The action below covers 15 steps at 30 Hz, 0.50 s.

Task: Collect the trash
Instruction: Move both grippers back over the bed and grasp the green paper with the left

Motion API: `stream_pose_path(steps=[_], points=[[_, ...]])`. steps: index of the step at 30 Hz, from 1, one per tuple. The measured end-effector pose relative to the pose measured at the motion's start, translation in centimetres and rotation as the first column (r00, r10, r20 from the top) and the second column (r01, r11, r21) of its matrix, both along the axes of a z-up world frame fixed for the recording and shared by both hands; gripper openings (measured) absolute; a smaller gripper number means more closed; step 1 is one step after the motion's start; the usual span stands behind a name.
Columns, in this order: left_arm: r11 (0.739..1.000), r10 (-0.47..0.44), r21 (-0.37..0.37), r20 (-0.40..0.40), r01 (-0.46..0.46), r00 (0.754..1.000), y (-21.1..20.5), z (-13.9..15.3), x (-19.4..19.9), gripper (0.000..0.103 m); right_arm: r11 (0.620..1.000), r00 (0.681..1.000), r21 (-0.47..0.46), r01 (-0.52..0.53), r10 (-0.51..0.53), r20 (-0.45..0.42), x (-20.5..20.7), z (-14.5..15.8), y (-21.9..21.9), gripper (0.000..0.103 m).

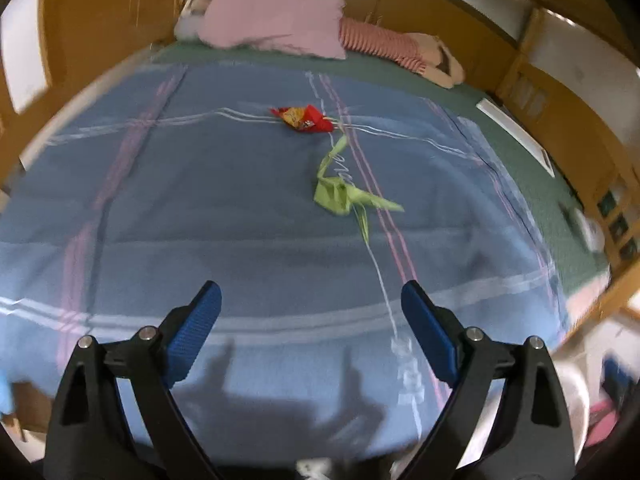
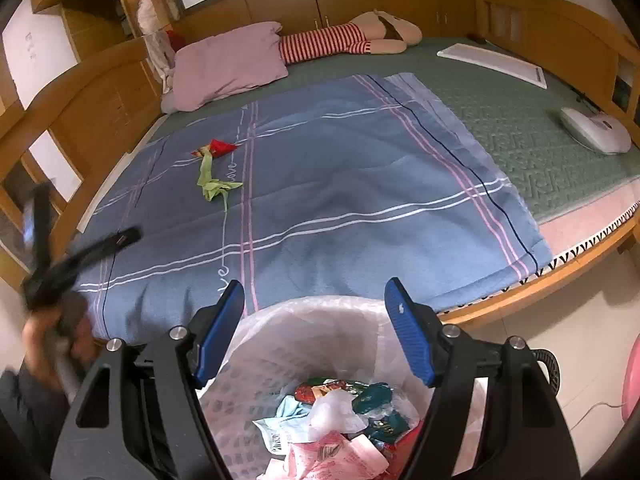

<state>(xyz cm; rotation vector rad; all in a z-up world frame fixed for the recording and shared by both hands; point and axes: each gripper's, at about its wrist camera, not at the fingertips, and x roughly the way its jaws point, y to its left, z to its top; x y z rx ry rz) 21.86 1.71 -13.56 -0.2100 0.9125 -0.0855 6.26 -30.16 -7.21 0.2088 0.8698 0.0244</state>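
A red snack wrapper (image 1: 303, 119) and a crumpled green wrapper (image 1: 345, 192) lie on the blue plaid blanket (image 1: 208, 208) on the bed. My left gripper (image 1: 312, 300) is open and empty, above the blanket's near part, well short of both wrappers. My right gripper (image 2: 314, 298) is open and empty, over a white bin (image 2: 280, 320) lined with a clear bag and holding several wrappers (image 2: 340, 420). In the right wrist view the red wrapper (image 2: 218, 147) and green wrapper (image 2: 214, 184) lie at the blanket's left; the blurred left gripper (image 2: 80, 256) shows at far left.
A pink pillow (image 2: 228, 64) and a striped plush doll (image 2: 348, 40) lie at the head of the bed. A white flat board (image 2: 492, 62) and a white device (image 2: 596, 134) rest on the green mattress cover. Wooden cabinets surround the bed. The bin stands on the floor by the bed edge.
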Motion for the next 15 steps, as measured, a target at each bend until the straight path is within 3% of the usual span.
stream_pose_path(steps=[5,7,11,13,14,15], points=[[0.994,-0.043,-0.1,0.006,0.044,0.999,-1.4,-2.0,6.4,0.09,0.997,0.997,-0.045,0.067,-0.069,-0.046,0.4,-0.6,-2.1,0.071],[0.994,-0.07,-0.085,0.0,0.07,0.998,-2.6,-3.2,9.1,0.091,0.995,0.994,-0.047,0.086,-0.089,-0.06,0.8,-0.8,-2.7,0.071],[0.998,-0.045,0.029,-0.059,0.047,0.997,-4.5,-5.4,14.0,0.088,0.991,0.988,-0.037,0.126,-0.129,-0.087,1.8,-1.0,-3.6,0.071],[0.992,-0.075,0.09,-0.148,0.089,0.986,-5.4,-7.2,16.1,0.053,0.99,0.988,-0.07,0.122,-0.127,-0.086,2.8,-0.7,-3.1,0.071],[0.988,-0.091,0.11,-0.177,0.112,0.98,-5.5,-7.8,16.5,0.04,0.991,0.99,-0.075,0.11,-0.116,-0.081,3.4,-0.6,-2.9,0.071],[0.986,-0.104,0.113,-0.148,0.121,0.983,-5.3,-7.6,16.4,0.034,0.992,0.991,-0.076,0.104,-0.11,-0.079,3.6,-0.6,-2.9,0.071]])
